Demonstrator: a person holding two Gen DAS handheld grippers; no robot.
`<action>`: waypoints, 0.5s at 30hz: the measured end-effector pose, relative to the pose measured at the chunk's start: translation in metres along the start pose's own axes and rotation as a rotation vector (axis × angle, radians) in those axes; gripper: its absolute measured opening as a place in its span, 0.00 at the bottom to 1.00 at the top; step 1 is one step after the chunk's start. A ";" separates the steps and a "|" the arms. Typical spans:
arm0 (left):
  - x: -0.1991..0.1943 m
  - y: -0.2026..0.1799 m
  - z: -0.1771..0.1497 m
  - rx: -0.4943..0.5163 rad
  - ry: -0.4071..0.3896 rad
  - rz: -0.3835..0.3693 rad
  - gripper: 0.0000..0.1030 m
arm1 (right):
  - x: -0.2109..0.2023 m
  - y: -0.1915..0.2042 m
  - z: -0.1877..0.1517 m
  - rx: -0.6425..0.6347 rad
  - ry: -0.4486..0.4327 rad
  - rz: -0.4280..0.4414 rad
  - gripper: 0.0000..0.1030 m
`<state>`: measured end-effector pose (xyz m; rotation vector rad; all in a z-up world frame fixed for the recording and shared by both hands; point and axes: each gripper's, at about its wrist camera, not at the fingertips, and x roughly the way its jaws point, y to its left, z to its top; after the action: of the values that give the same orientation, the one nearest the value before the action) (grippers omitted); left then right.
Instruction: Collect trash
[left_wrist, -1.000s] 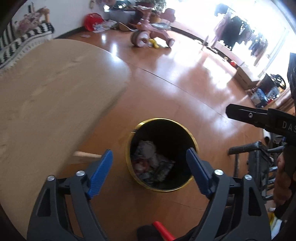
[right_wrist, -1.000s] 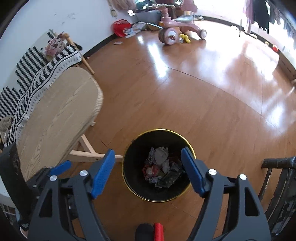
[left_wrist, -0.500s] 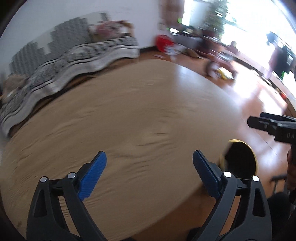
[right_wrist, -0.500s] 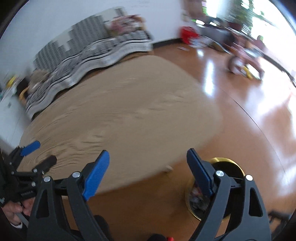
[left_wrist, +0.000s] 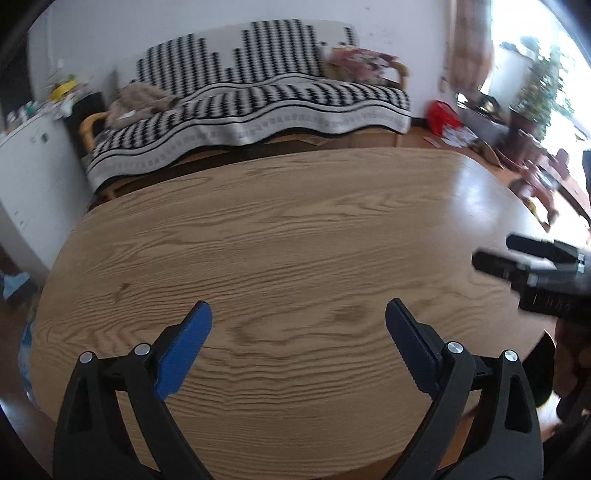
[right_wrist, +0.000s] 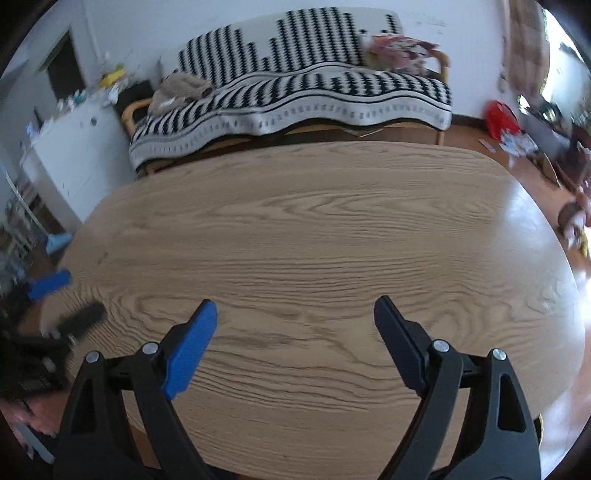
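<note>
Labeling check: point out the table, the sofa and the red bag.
table (left_wrist: 295, 236), left wrist view, bare middle of the wooden top
sofa (right_wrist: 332, 92), right wrist view, striped cover on the seat
red bag (right_wrist: 499, 115), right wrist view, its middle

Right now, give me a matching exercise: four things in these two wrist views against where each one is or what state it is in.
Things:
1. left gripper
2. wooden table
3. striped throw
4. red bag

Places or states:
A. on the floor by the wall, right of the sofa
B. draped over the sofa behind the table
C. open, nothing between its pads
D. under both grippers, top bare

Pairs: 1-C, 2-D, 3-B, 4-A
</note>
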<state>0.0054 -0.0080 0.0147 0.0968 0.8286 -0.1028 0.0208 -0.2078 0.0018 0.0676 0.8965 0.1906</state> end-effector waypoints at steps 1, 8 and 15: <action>0.000 0.004 -0.002 -0.008 -0.006 0.005 0.89 | 0.007 0.008 -0.001 -0.036 0.005 -0.034 0.81; 0.021 0.029 -0.012 -0.054 0.020 0.053 0.89 | 0.030 0.016 -0.011 -0.072 0.039 -0.070 0.81; 0.022 0.027 -0.016 -0.093 0.021 0.059 0.89 | 0.029 0.005 -0.011 -0.021 0.035 -0.059 0.82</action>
<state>0.0126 0.0198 -0.0110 0.0349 0.8492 -0.0081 0.0293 -0.1977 -0.0265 0.0188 0.9300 0.1466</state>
